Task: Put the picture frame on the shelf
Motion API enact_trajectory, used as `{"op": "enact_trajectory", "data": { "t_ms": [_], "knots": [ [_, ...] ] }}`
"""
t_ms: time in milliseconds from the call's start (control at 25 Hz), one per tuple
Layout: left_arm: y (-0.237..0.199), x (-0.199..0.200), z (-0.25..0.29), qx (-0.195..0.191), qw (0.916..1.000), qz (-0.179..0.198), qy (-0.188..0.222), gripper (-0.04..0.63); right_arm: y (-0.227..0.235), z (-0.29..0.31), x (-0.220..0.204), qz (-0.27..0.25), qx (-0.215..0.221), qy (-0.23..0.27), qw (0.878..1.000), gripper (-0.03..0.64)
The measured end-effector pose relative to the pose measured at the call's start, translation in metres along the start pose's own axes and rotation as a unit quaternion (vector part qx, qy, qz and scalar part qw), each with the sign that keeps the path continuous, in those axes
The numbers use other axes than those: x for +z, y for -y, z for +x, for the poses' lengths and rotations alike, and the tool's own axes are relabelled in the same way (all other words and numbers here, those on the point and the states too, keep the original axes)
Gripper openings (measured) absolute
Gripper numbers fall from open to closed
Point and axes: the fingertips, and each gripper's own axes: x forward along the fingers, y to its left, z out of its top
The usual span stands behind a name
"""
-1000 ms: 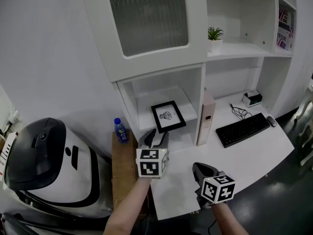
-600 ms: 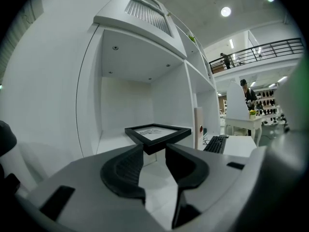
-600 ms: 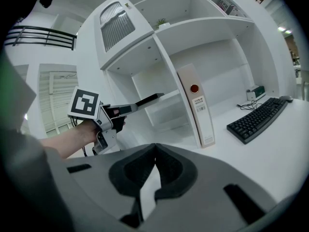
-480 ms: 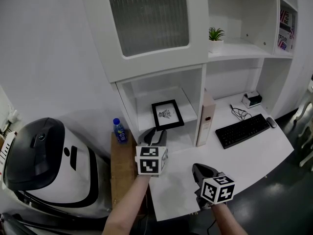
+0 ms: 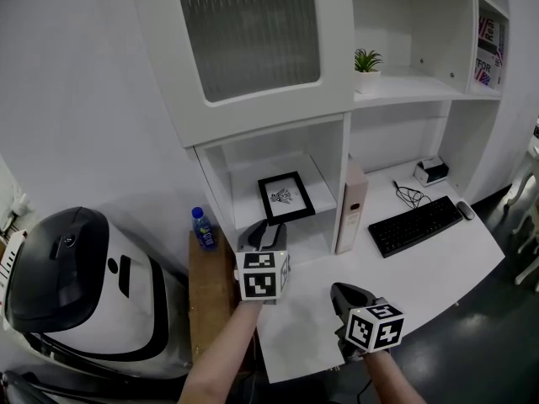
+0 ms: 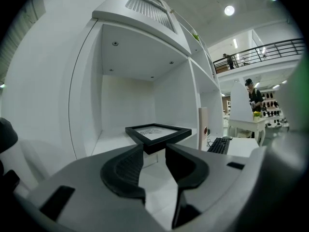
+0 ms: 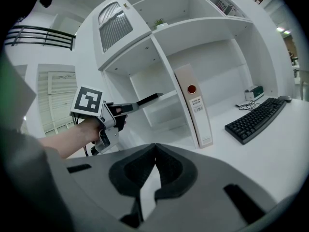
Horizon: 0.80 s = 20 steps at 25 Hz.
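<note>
The black picture frame [image 5: 285, 198] lies flat on the lower shelf [image 5: 244, 194] of the white unit, one corner towards me. My left gripper [image 5: 268, 230] sits level just in front of that corner. Its jaws have just been closing and now stand partly open, with nothing between them. In the left gripper view the frame [image 6: 157, 132] shows just beyond the fingertips [image 6: 137, 151]. The right gripper view shows the frame [image 7: 148, 99] edge-on, ahead of the left gripper [image 7: 126, 107]. My right gripper [image 5: 340, 289] hangs over the desk, shut and empty, its tips touching [image 7: 155, 146].
A pink binder [image 5: 352, 204] stands right of the shelf bay. A black keyboard [image 5: 417, 224] lies on the white desk [image 5: 438, 268]. A blue-capped bottle [image 5: 200, 228] stands on a wooden side table [image 5: 210, 289]. A white and black machine [image 5: 76, 284] sits left; a potted plant [image 5: 365, 61] stands above.
The left gripper's fingers stand a little closer together than a second ago. Both hands and the frame keep their places; only the head view has shifted slightly.
</note>
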Motion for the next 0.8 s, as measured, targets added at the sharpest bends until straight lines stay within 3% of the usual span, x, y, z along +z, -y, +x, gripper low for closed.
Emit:
{"op": "enact_trajectory", "data": {
  "t_ms": [400,800],
  "knots": [
    [0.002,-0.003,0.002,0.020,0.9998,0.005,-0.008,0.144,0.001,-0.004,-0.002,0.002,-0.001,0.002,1.000,0.000],
    [0.015,-0.008,-0.039,-0.001,1.0000,-0.008,0.000,0.136,-0.008,-0.020,0.000,-0.010,-0.003,0.012,1.000,0.000]
  ]
}}
